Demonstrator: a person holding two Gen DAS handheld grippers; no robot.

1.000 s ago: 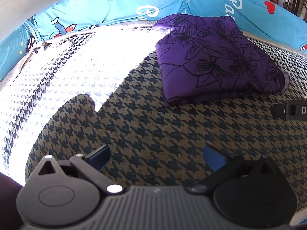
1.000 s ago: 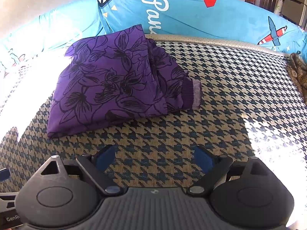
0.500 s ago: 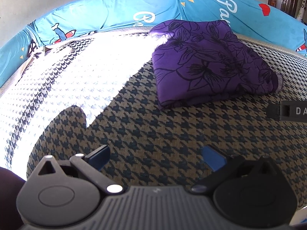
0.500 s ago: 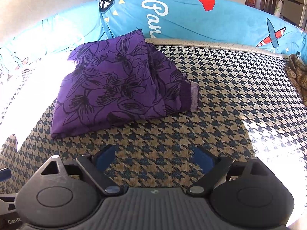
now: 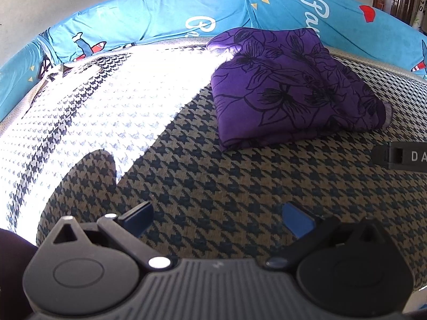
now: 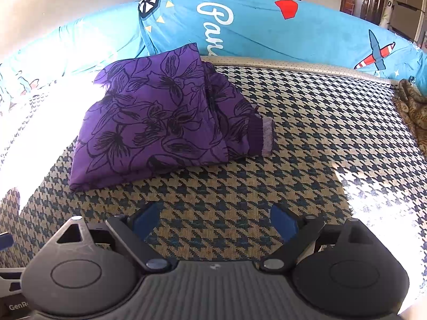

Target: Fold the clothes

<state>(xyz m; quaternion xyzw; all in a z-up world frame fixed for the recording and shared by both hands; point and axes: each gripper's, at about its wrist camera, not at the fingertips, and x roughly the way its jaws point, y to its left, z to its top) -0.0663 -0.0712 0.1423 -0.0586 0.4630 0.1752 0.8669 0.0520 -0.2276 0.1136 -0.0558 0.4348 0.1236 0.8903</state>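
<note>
A purple garment with a black flower print (image 5: pixel 291 85) (image 6: pixel 165 117) lies folded into a thick bundle on the houndstooth bed cover (image 5: pixel 226 186) (image 6: pixel 307 138). A ribbed cuff pokes out at its right end. My left gripper (image 5: pixel 217 218) hovers open over the bare cover, well short of the bundle, which lies ahead and to the right. My right gripper (image 6: pixel 214 220) is open too, with nothing between its fingers; the bundle sits ahead and to the left. A part of the right gripper (image 5: pixel 403 156) shows at the right edge of the left wrist view.
Blue printed bolsters (image 5: pixel 149 18) (image 6: pixel 293 32) line the far edge of the bed. Strong sunlight washes out the cover at the left (image 5: pixel 93 112) and the near right (image 6: pixel 381 202). A brown patterned cloth (image 6: pixel 412 106) lies at the right edge.
Both grippers have drawn back a little from the folded garment, which looks smaller and farther. The garment itself has not moved. Both stay open.
</note>
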